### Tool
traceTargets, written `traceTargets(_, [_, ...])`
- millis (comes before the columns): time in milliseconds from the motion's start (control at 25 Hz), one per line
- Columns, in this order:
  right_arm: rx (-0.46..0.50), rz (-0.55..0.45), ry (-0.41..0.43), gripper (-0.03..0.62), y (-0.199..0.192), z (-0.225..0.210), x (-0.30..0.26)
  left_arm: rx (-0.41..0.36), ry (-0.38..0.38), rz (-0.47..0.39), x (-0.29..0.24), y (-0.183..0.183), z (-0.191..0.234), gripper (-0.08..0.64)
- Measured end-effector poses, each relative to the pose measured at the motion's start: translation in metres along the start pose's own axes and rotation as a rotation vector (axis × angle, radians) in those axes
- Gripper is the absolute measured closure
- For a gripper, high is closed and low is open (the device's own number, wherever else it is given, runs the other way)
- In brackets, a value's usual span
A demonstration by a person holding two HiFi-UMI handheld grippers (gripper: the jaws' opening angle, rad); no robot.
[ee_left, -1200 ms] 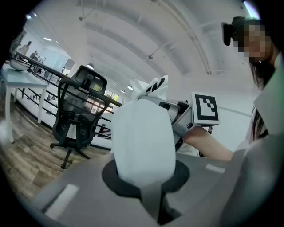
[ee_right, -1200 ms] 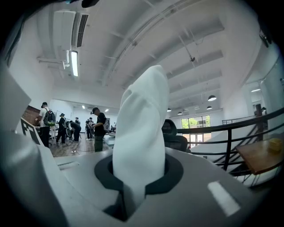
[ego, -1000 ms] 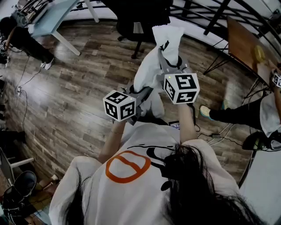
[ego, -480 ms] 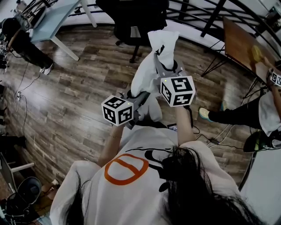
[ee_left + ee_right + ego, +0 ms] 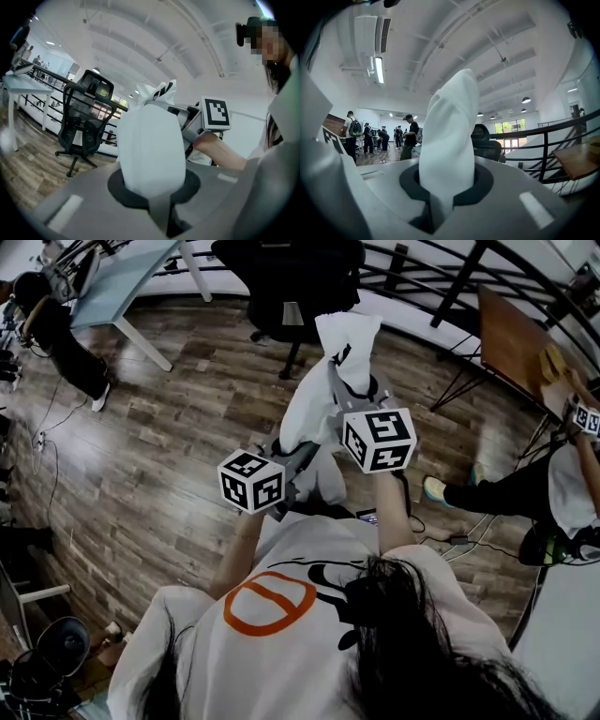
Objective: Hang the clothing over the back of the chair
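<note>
A white piece of clothing (image 5: 323,395) with black trim hangs in the air between my two grippers. My left gripper (image 5: 302,444) is shut on its lower part, and the cloth (image 5: 150,145) bulges out of its jaws. My right gripper (image 5: 343,367) holds higher up, shut on a bunched fold (image 5: 450,126) that stands up from its jaws. The black office chair (image 5: 291,277) stands on the wood floor beyond the clothing, apart from it. This chair (image 5: 86,117) shows to the left of the cloth in the left gripper view, and in the right gripper view the chair (image 5: 486,140) is partly hidden behind the fold.
A light table (image 5: 122,277) stands at the far left with a person (image 5: 56,329) beside it. A black railing (image 5: 422,268) runs along the back. A wooden desk (image 5: 516,334) and a seated person (image 5: 525,488) are at the right, with cables (image 5: 459,540) on the floor.
Both grippers keep their hold on the clothing and stay where they were. Only the head view has shifted a little, so more of the chair shows.
</note>
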State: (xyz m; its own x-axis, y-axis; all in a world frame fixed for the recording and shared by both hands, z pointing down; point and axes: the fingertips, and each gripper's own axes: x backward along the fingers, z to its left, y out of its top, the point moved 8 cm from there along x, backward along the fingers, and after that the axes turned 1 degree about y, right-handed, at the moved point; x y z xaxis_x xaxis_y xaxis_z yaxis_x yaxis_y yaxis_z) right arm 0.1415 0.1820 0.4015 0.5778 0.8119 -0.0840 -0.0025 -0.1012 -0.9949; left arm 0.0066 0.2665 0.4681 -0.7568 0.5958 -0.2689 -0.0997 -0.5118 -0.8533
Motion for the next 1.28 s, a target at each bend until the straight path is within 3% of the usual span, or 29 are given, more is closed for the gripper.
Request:
traceTargets(800, [-0.029,0.027,0.018,0.517,-0.021,-0.014,-0.035,0.02,0.016,0.022,-0.016,0.0,0.032,0.405])
traceTargets(1080, [-0.027,0.035,-0.032,0.517,-0.016,-0.043,-0.08,0.012,-0.047,0.048,-0.047,0.031,0.073,0.405])
traceTargets(1280, [-0.031,0.03,-0.063,0.517,-0.001,-0.061,-0.134,-0.004,-0.087,0.064,-0.067,0.072,0.115,0.405])
